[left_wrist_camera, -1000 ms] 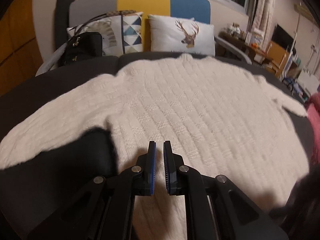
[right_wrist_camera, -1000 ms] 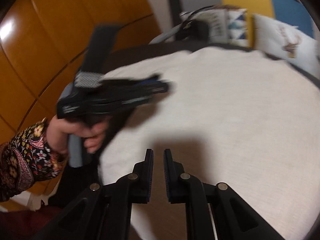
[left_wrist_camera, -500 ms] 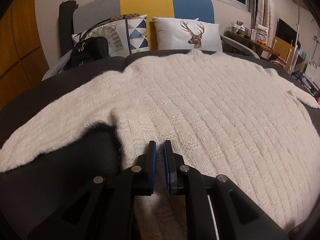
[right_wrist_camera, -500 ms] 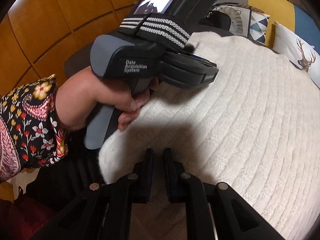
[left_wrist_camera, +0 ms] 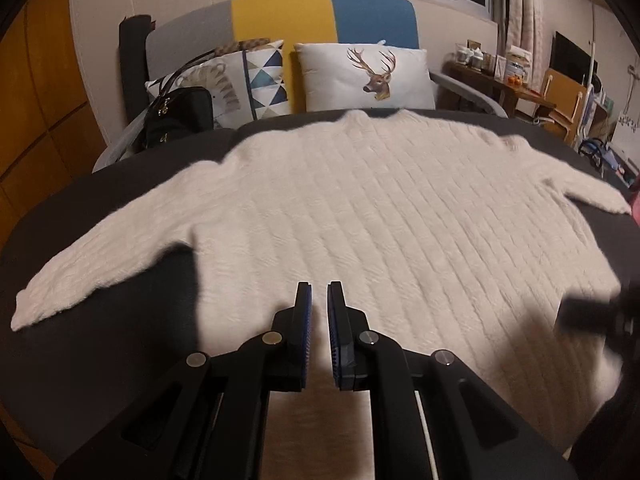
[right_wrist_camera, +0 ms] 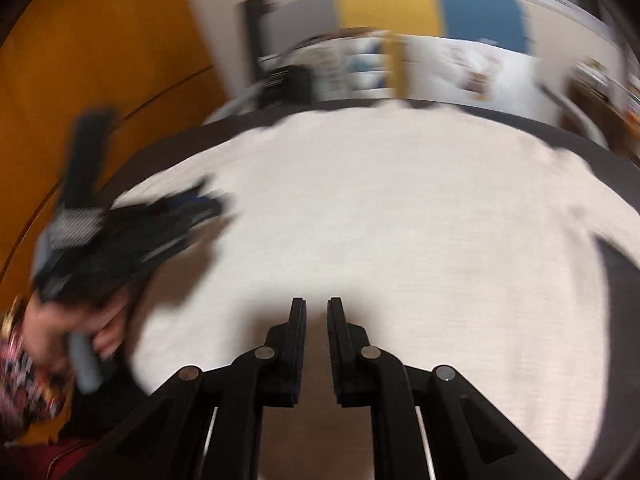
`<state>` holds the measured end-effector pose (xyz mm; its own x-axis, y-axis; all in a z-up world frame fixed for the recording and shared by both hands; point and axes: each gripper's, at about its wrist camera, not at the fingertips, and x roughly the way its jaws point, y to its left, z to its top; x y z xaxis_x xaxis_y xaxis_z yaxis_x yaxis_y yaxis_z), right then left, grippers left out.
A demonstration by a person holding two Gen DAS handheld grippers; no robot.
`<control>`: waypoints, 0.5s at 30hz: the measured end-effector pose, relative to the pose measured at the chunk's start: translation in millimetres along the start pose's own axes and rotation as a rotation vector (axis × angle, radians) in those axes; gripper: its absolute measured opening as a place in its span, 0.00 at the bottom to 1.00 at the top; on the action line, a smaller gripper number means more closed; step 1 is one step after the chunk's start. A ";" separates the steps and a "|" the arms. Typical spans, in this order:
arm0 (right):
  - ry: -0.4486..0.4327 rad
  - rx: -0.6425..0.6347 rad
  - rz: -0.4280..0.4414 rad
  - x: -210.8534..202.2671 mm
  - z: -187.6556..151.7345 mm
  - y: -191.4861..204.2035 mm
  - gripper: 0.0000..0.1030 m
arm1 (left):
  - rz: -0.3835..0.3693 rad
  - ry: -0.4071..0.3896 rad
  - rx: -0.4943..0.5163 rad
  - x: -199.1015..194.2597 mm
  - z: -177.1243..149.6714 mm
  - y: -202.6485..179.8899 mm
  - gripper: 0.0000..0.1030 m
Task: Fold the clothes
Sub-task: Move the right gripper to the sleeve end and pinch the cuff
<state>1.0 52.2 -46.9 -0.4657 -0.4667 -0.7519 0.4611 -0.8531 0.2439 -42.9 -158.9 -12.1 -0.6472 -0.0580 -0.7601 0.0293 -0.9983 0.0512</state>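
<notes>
A white ribbed knit sweater (left_wrist_camera: 380, 208) lies spread flat, collar away from me, on a dark cushion (left_wrist_camera: 100, 352). One sleeve (left_wrist_camera: 80, 268) stretches out to the left and the other sleeve (left_wrist_camera: 580, 188) to the right. My left gripper (left_wrist_camera: 319, 292) hovers over the hem near the left side, shut with nothing between its pads. The right gripper (right_wrist_camera: 317, 308) is over the hem of the sweater (right_wrist_camera: 400, 220) too, shut and empty. The blurred right wrist view shows the left gripper (right_wrist_camera: 168, 224) held in a hand (right_wrist_camera: 104, 328) at the left.
A black handbag (left_wrist_camera: 180, 120), a patterned pillow (left_wrist_camera: 260, 80) and a deer pillow (left_wrist_camera: 368, 76) lean on the sofa back (left_wrist_camera: 320, 16). Orange wood panels (left_wrist_camera: 36, 112) line the left. A cluttered side table (left_wrist_camera: 500, 76) stands at the far right.
The left wrist view has pulled back, showing both sleeves. The right wrist view has swung right, so the hand with the left gripper now sits farther left and smaller.
</notes>
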 end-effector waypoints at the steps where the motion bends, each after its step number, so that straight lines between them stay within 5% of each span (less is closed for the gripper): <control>1: 0.004 0.030 -0.024 -0.9 -0.8 -15.2 0.10 | 0.002 0.007 -0.003 3.2 -2.8 -4.3 0.09; 7: 0.042 0.078 -0.149 -0.2 -3.7 -66.3 0.09 | 0.073 -0.057 0.021 12.2 -17.1 -15.0 0.10; 15: -0.034 0.194 -0.012 -6.6 -4.2 -97.9 0.10 | 0.227 -0.097 0.175 15.8 -24.1 -41.5 0.10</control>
<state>-37.8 139.8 -68.3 -0.4973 -0.4610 -0.7350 0.3025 -0.8861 0.3511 -36.1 -118.7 -41.8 -0.7091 -0.2695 -0.6515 0.0553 -0.9425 0.3296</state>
